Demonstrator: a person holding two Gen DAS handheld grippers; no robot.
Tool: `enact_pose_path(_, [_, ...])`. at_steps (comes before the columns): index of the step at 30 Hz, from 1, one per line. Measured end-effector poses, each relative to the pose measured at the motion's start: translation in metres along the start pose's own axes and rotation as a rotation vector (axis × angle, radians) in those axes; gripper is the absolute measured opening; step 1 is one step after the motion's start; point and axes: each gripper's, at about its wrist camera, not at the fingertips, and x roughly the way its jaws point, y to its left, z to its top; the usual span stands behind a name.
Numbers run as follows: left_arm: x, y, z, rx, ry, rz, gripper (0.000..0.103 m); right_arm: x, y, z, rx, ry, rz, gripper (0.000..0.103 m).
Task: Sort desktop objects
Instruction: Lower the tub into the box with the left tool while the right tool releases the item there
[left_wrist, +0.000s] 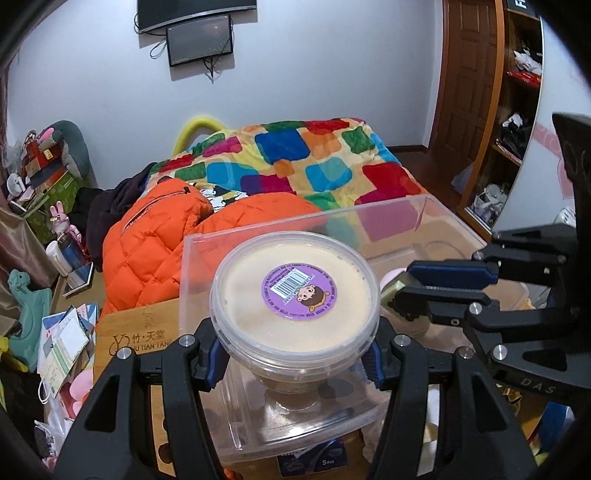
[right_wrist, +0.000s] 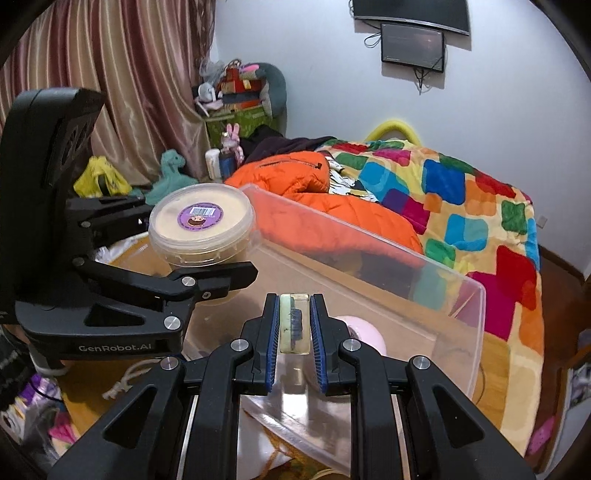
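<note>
Black plastic grippers, silver screws, blue ribbed fingers; white "GenRobot.AI" and "DAS" lettering.

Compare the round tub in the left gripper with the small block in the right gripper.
The tub is round, wide and cream with a purple barcode sticker; the block is a narrow, see-through rectangle with something dark inside. The left gripper spreads wide around the tub; the right gripper pinches narrowly. Both are held over the clear bin.

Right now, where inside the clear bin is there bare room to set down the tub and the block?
The clear bin has bare floor along its far wall, toward the bed. A pink ball takes the near part, below the block in the right gripper. The left gripper holds the tub above the other near corner. Outside the bin, the desk is cluttered.
</note>
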Motion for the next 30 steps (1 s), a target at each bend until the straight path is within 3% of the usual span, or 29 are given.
enact_pose_path(19, [0.018,-0.004,-0.002,0.037,0.081,0.019,0.058,0.015,0.014,0.005,-0.162,0.091,-0.069,0.015])
enact_pose_path(30, [0.023,0.000,-0.003,0.024,0.105,-0.016,0.059,0.022,0.012,0.003,-0.163,0.135,-0.052,0.015])
